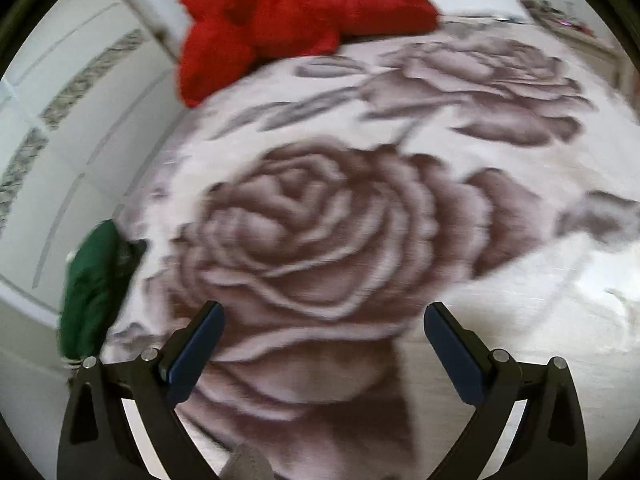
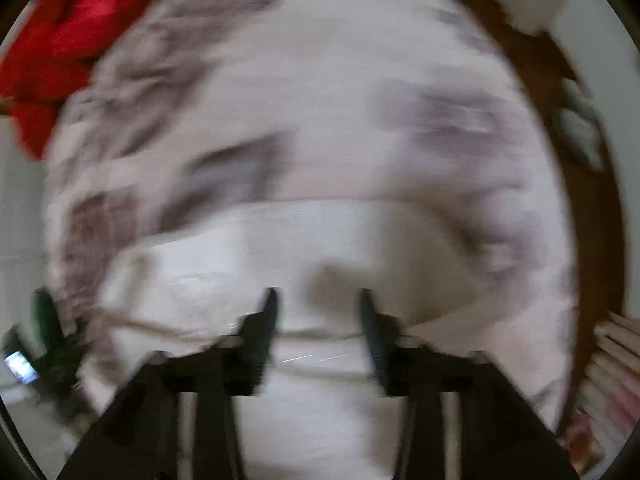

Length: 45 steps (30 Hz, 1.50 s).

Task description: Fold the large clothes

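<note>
Both wrist views look down on a bed covered by a rose-print blanket point(image 1: 320, 220). Left gripper point(image 1: 324, 308) hangs above the big rose, jaws spread wide, nothing between them. Right gripper point(image 2: 316, 300) (view heavily motion-blurred) has its jaws parted, no cloth pinched between them; it sits over a pale off-white garment point(image 2: 280, 264) lying flat on the near part of the blanket. The same garment shows at the right edge of the left view. A crumpled red garment point(image 1: 296, 16) lies at the far end of the bed. A green garment point(image 1: 96, 288) sits at the bed's left edge.
</note>
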Motion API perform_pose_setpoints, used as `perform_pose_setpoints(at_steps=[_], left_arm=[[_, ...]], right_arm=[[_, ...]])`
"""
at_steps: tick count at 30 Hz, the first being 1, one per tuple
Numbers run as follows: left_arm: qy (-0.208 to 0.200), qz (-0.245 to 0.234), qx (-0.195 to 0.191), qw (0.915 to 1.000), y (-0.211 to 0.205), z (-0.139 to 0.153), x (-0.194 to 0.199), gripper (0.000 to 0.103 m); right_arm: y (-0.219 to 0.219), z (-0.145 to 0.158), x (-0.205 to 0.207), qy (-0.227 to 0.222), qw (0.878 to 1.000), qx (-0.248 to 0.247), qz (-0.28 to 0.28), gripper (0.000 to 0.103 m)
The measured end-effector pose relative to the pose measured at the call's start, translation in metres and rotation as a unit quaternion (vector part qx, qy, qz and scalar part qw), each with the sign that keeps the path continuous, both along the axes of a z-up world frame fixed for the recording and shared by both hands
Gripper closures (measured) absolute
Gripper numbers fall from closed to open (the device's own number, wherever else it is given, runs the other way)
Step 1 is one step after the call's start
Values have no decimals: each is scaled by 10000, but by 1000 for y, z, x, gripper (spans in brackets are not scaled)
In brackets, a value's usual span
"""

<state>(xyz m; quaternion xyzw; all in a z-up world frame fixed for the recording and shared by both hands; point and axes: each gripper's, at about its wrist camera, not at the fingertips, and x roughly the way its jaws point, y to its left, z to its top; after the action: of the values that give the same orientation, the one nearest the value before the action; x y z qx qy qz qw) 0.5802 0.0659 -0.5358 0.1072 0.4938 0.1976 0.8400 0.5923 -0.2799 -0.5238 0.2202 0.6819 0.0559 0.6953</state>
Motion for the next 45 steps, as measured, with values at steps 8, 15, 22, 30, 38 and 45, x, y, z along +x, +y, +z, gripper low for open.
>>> perform_pose_setpoints(at_steps=[8, 15, 22, 30, 38, 45], left_arm=[[466, 279, 970, 9938, 37, -46, -3, 0], [526, 385, 876, 9940, 60, -59, -12, 0], [567, 383, 650, 9955, 73, -49, -46, 0], [1019, 453, 930, 9894, 87, -40, -156, 0], [1420, 1041, 726, 9817, 120, -52, -240, 0], [1127, 841, 105, 9900, 111, -39, -230, 0]], right_arm=[[186, -121, 30, 1003, 9705, 2180, -233, 67], [244, -174, 66, 1021, 9626, 2409, -700, 77], [219, -105, 45, 939, 9745, 2020, 254, 53], [214, -77, -129, 1456, 9614, 2225, 703, 51], [315, -125, -141, 494, 9841, 1686, 276, 48], [306, -89, -154, 279, 9791, 1901, 664, 31]])
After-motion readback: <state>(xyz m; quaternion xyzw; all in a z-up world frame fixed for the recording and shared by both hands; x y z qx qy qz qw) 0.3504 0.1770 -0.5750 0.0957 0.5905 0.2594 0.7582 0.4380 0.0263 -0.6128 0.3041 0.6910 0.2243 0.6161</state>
